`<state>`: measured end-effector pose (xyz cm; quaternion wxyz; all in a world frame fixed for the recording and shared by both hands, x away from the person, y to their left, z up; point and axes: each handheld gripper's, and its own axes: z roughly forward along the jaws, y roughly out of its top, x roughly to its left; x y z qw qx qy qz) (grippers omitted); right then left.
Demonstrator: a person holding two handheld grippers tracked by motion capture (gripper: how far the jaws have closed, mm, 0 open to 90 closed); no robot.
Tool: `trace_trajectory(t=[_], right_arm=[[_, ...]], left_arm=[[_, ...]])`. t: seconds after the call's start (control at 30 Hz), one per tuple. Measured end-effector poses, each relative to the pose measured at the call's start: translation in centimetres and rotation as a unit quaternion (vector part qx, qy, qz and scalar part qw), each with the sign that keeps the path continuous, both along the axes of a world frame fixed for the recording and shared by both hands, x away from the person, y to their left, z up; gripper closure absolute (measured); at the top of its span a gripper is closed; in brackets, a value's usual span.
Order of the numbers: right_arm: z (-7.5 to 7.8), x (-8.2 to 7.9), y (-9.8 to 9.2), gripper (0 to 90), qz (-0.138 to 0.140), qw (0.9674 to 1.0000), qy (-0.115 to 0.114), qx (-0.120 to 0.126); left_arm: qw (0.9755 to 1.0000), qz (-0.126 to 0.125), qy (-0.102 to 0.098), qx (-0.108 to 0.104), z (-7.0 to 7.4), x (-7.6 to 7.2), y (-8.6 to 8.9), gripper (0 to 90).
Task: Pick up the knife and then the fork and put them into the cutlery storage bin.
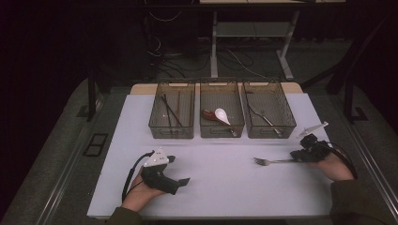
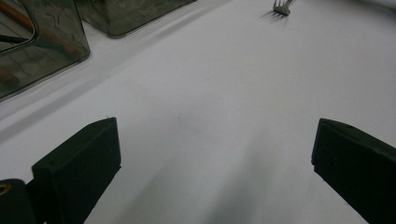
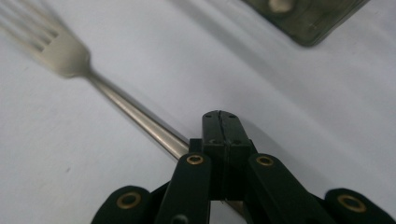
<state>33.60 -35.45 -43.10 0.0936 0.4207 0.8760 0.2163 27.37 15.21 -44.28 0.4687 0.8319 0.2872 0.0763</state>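
Steel fork (image 1: 270,161) lay at right centre of the worktop (image 1: 216,183), its handle clamped in the right gripper (image 3: 220,128) fingers, apparently off-centre. Left gripper (image 1: 178,169) fingers stood wide, empty. Recommended: keep it level towards the right-hand bin (image 1: 270,126).
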Motion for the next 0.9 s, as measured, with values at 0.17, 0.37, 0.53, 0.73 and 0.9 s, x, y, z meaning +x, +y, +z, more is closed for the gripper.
trace_trajectory(t=[0.17, 0.37, 0.53, 0.73, 0.9], right_arm=[[0.1, -1.3, 0.1, 89.6, 0.017, 0.9998, 0.01, -0.005], [0.3, -2.8, 0.6, 89.6, 0.047, 0.9986, 0.025, -0.01], [0.5, -3.8, 1.0, 89.6, 0.073, 0.9965, 0.036, -0.021], [0.6, -4.1, 1.2, 87.0, 0.082, 0.9955, 0.037, -0.029], [1.6, -3.7, 1.4, 69.7, 0.079, 0.9963, 0.032, -0.014]], left_arm=[[1.0, -0.001, -0.001, 0.0, 0.0, 0.0, 0.0, 0.6], [1.0, -0.002, 0.0, 0.0, 0.0, 0.0, -0.1, 0.6], [1.0, -0.003, 0.001, 0.0, 0.0, 0.0, -0.1, 0.6], [1.0, -0.003, 0.002, 0.001, 0.0, 0.0, -0.2, 0.6], [1.0, -0.004, 0.001, 0.003, -0.1, 0.0, -0.2, 0.6]])
